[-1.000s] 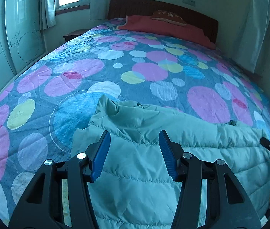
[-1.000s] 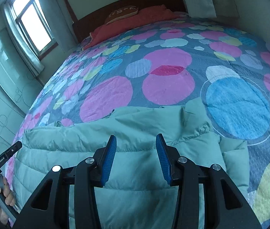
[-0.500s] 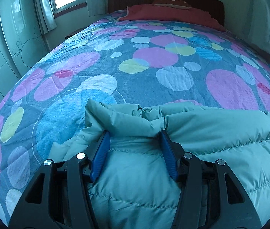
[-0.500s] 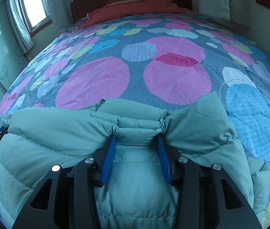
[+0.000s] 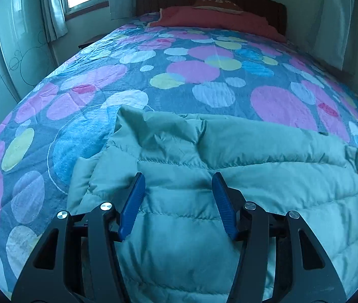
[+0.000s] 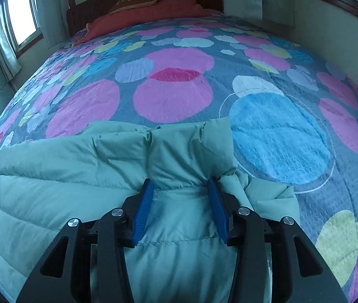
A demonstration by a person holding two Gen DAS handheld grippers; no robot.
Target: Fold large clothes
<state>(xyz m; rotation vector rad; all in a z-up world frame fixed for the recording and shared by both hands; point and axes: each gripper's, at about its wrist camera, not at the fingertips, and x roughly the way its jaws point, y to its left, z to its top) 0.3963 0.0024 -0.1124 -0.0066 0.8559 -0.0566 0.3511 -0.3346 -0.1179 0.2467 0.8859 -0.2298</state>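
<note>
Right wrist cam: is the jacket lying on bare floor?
No. The green quilted jacket lies on a bed, on the bedspread with big pink and blue circles.

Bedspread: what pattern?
Overlapping circles, pink, blue, yellow and white, on a blue-grey bedspread; clearest in the right wrist view.

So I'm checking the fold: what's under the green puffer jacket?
The green puffer jacket lies on the dotted bedspread, which shows all around it. A lower jacket layer peeks out; whatever lies beneath the middle is covered.
</note>
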